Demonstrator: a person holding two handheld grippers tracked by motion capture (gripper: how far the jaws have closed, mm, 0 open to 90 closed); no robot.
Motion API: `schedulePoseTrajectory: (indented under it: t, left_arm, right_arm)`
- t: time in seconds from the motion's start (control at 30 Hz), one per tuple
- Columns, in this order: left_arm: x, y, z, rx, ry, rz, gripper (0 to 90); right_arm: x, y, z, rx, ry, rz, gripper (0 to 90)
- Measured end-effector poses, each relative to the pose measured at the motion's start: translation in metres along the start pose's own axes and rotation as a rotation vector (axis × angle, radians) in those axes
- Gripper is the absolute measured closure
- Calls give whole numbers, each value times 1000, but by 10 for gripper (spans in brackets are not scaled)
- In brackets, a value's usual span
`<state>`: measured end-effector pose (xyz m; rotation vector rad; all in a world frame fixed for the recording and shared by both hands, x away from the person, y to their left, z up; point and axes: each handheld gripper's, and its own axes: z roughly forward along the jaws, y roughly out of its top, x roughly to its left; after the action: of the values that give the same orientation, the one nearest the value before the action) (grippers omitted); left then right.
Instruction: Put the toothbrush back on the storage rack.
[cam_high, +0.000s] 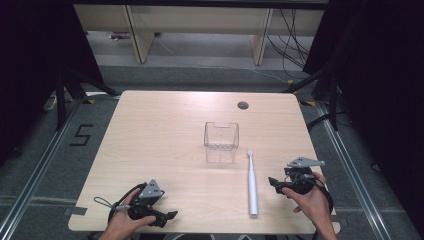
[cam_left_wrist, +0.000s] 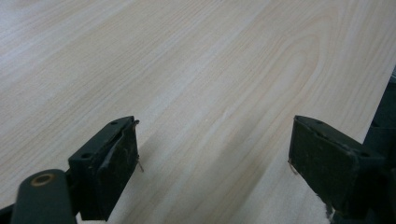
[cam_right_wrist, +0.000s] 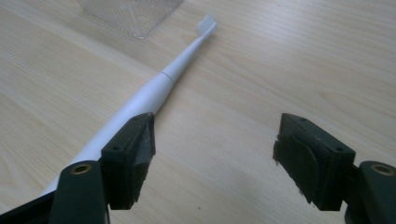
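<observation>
Your left gripper (cam_high: 152, 212) sits at the worktop's (cam_high: 165, 125) near edge, towards its left corner, jaws spread wide over bare wood with nothing between them, tipped on its side in your hand. Your right gripper (cam_high: 280, 186) rests near the right end of the near edge, its jaws likewise released and pointing across towards the white electric toothbrush (cam_high: 252, 182). In the right gripper view the toothbrush (cam_right_wrist: 154, 91) lies just outside one jaw rather than between the two. It lies flat, roughly in line with the worktop's right edge, butt end near the near edge and bristle head pointing to the far side, close to the clear plastic container (cam_high: 221, 142) standing upright around the worktop's middle. The step in hand looks like picking it up: shift the right gripper sideways until the thick handle sits centred between the jaws, come down low, and close across the handle rather than the thin neck, so it will not roll or pivot.
</observation>
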<state>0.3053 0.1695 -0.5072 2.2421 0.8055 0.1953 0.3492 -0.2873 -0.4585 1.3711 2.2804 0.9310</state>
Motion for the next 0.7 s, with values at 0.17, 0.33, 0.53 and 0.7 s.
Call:
schedulePoseTrajectory:
  t: [0.17,0.33,0.53,0.7]
  left_arm:
    - [-1,0,1,4,-7,3,151]
    - [0,0,0,0,-4,4,151]
    - [-2,0,1,-11,-17,-8,150]
    - [-2,0,1,-7,-18,-9,150]
  right_arm:
    - [9,17,6,15,29,-53,297]
    - [17,28,13,39,48,-86,307]
    - [26,33,23,80,75,-109,310]
    - [31,35,31,121,79,-137,312]
